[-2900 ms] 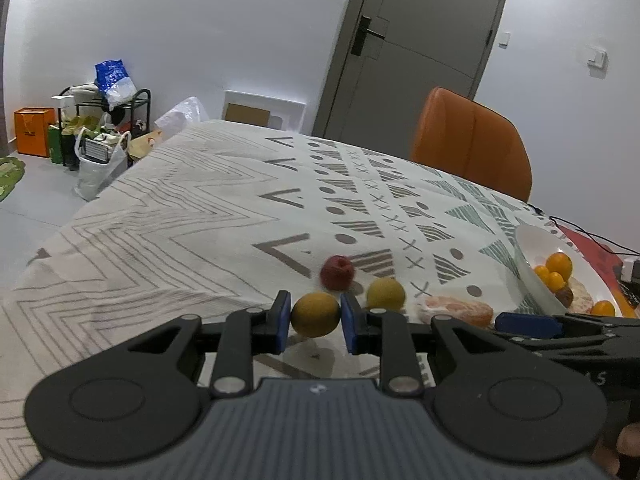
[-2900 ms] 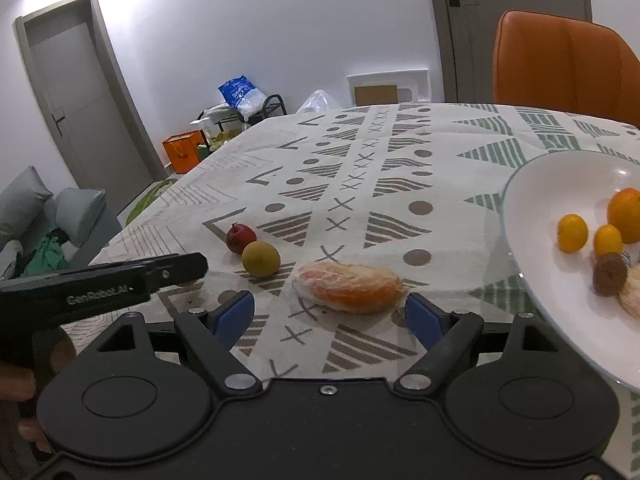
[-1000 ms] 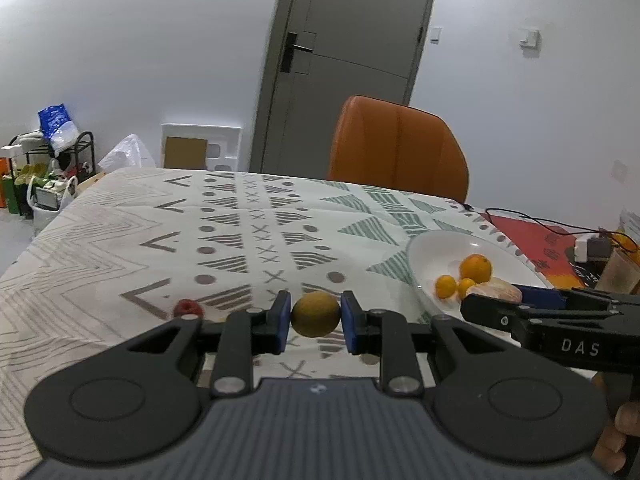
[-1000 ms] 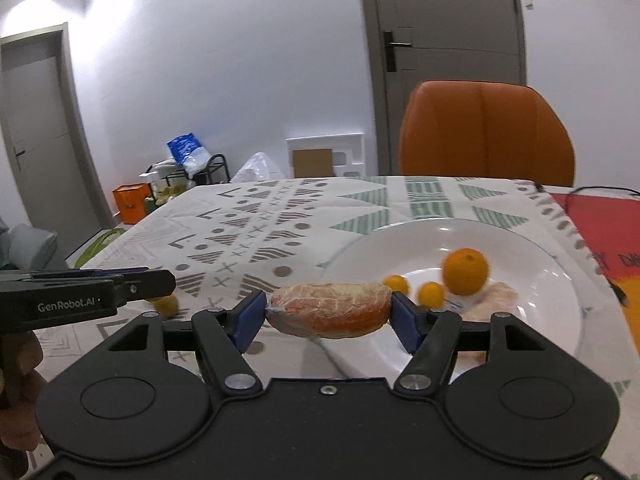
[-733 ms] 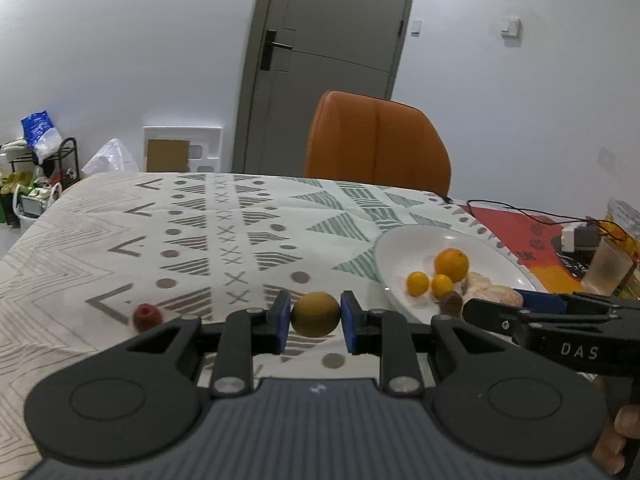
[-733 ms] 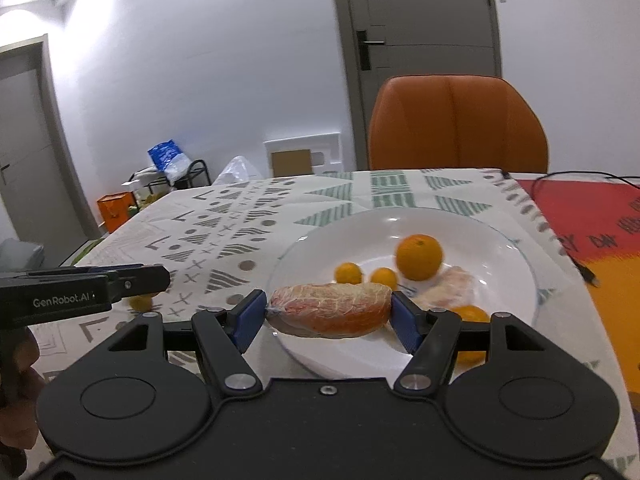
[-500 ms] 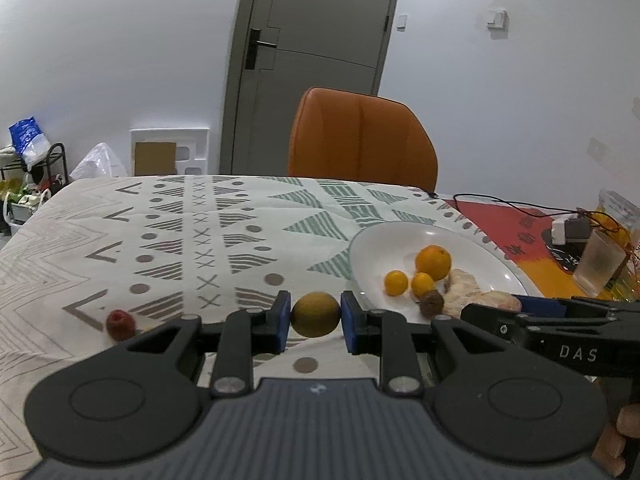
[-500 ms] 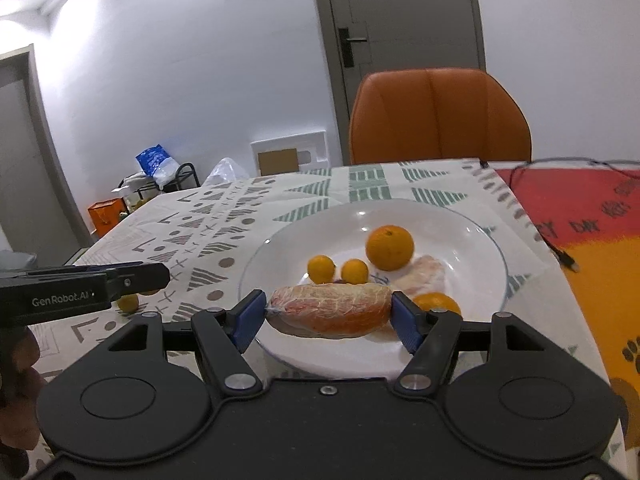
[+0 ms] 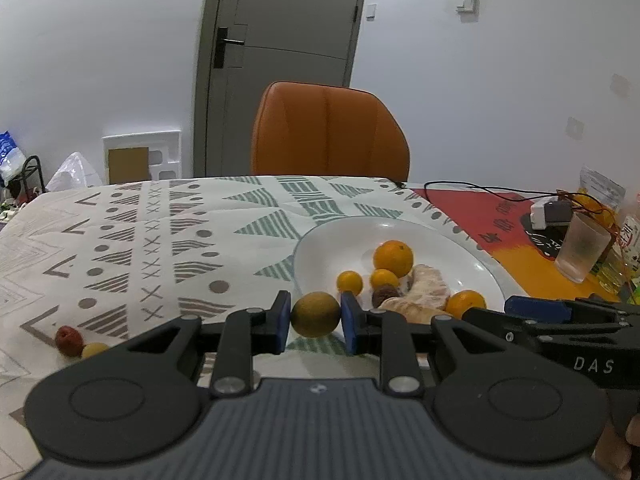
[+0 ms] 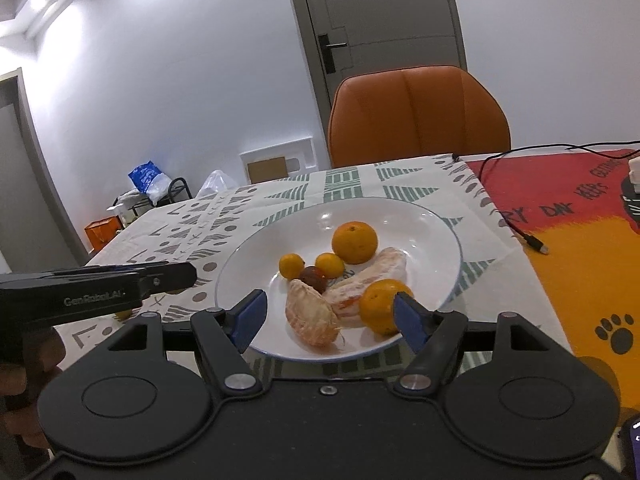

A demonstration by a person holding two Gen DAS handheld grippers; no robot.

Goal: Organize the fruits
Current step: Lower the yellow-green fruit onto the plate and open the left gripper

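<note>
1. Over the patterned tablecloth, the left gripper held a round yellow-green fruit pinched between its blue pads, just short of the white plate's near rim.

2. Beside it, the right gripper hung above the plate's near edge with its jaws spread wide and nothing between them; a wrapped peeled segment lay on the plate below, close to a small orange.

3. On the plate sat a large orange, two small oranges, a dark brown fruit and another peeled segment, which crowded the middle and near side.

4. Off to the left, a red fruit and a small yellow fruit lay touching on the cloth, not yet gathered.

5. To finish this step well, an onlooker would have judged, the left gripper needed to carry its fruit clear over the rim and lower it toward the bare left side of the plate before opening.

6. Released from height or on the sloping rim, the round fruit seemed likely to roll, either back onto the cloth or into the soft peeled segments.

7. With the right gripper so close, the empty tool looked best drawn aside first, so the two would not knock together over the plate.
</note>
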